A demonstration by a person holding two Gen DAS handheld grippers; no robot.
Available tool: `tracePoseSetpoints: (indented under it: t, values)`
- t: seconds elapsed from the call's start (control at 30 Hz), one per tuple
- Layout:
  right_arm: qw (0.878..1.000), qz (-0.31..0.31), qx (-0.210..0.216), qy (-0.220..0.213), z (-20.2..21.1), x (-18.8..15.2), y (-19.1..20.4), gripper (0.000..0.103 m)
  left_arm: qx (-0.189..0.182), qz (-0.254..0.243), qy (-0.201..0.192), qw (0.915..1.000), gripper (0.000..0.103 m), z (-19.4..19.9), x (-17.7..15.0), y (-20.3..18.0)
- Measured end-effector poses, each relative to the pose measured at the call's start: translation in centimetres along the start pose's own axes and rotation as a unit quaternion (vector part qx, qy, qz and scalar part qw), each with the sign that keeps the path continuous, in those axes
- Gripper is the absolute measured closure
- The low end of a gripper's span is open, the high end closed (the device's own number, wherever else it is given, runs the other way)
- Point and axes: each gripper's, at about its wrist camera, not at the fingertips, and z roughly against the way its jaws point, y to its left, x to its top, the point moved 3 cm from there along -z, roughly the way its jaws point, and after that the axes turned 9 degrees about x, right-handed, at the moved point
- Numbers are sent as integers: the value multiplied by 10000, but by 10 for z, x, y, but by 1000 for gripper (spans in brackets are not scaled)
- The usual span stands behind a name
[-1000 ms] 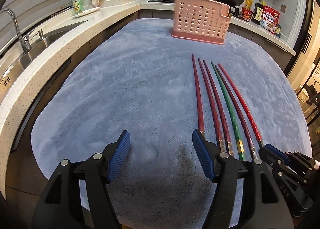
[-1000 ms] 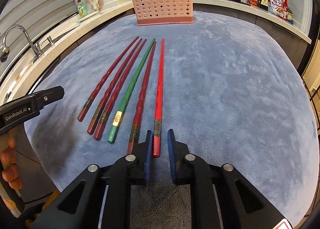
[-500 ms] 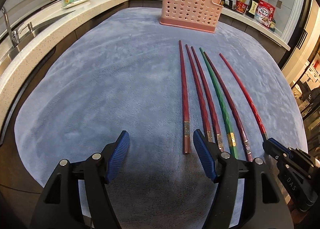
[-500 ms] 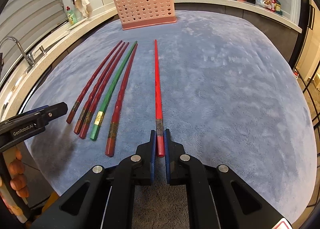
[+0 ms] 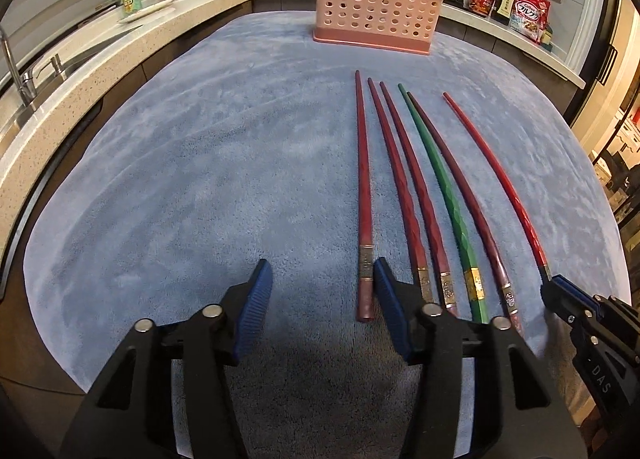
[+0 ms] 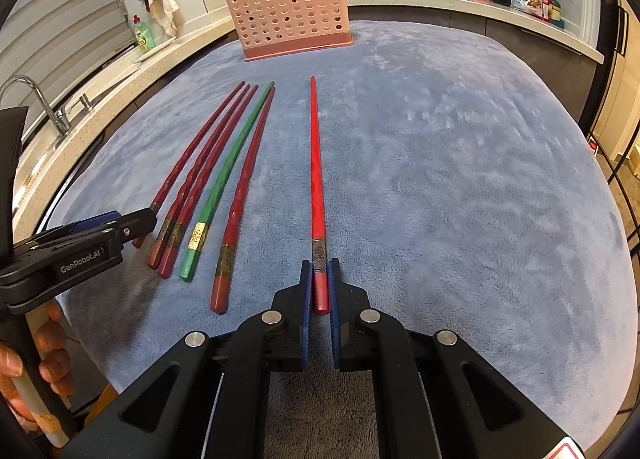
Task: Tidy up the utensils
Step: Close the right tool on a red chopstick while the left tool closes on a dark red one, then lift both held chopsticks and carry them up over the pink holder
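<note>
Several chopsticks lie side by side on a blue-grey towel [image 5: 200, 179]. My right gripper [image 6: 319, 279] is shut on the thick end of the bright red chopstick [image 6: 316, 179], which lies apart to the right of the others. My left gripper [image 5: 320, 291] is low over the towel with its jaws closing. The thick end of the leftmost dark red chopstick [image 5: 363, 187] lies between them, close to the right finger [image 5: 386, 295], and the pads do not press on it. A green chopstick [image 5: 444, 187] lies among the dark red ones. A pink perforated basket [image 5: 376, 7] stands at the far edge.
The right gripper [image 5: 560, 295] shows at the lower right of the left wrist view, and the left gripper [image 6: 120, 227] with a hand at the left of the right wrist view. The basket [image 6: 288, 15] holds a few utensils. A sink and tap [image 6: 44, 107] lie left. Pans and food packets line the back counter.
The bright red chopstick has shifted right, away from the others, in the right gripper. My left gripper has come down and right, and its jaws have narrowed around the leftmost chopstick's end.
</note>
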Motion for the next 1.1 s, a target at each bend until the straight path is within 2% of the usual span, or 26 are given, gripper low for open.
tracePoseSetpoints:
  t: [0.17, 0.23, 0.7, 1.1]
  values:
    - [10000, 0, 2, 1, 0, 0, -1, 96, -32, -81, 1, 10000, 89, 0, 1, -1]
    - [10000, 0, -1, 3, 0, 0, -1, 96, -30, -94, 5, 10000, 92, 0, 1, -1]
    - [10000, -19, 9, -30, 8, 6, 1, 96, -47, -1, 162, 9999, 94, 4, -1, 5]
    - [9987, -53, 118, -488, 44, 32, 4, 96, -79, 263, 19, 9996, 94, 27, 13, 21]
